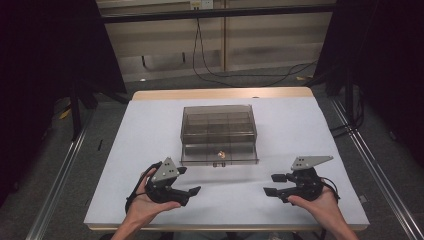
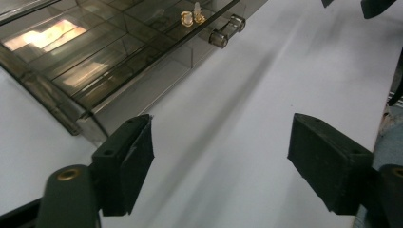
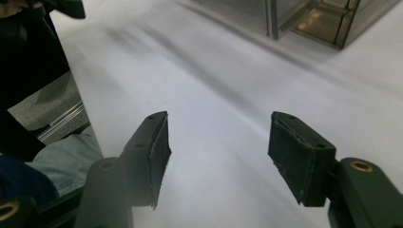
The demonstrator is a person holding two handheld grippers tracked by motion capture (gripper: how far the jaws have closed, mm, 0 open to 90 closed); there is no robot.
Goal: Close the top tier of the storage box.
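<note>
Smoky transparent plastic compartment box [image 1: 219,134] beyond and between both claws, untouched; left claw [image 1: 191,180] spread, empty; right claw [image 1: 272,184] spread, empty, over white desk [image 1: 300,130].

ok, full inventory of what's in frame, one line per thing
smoky transparent plastic compartment box: 1, grey-brown, middle of the table, clear bar handle on its near side
small gold-coloured parts: 2 as far as I can tell, gold, in the box's front middle compartment behind the handle
white table cover: 1, white, spread over the wooden table
black cables: several, black, on the floor beyond the table
left gripper: 1, black with grey plate, near left of the table, jaws apart, nothing between
right gripper: 1, black with grey plate, near right, jaws apart, nothing between
</note>
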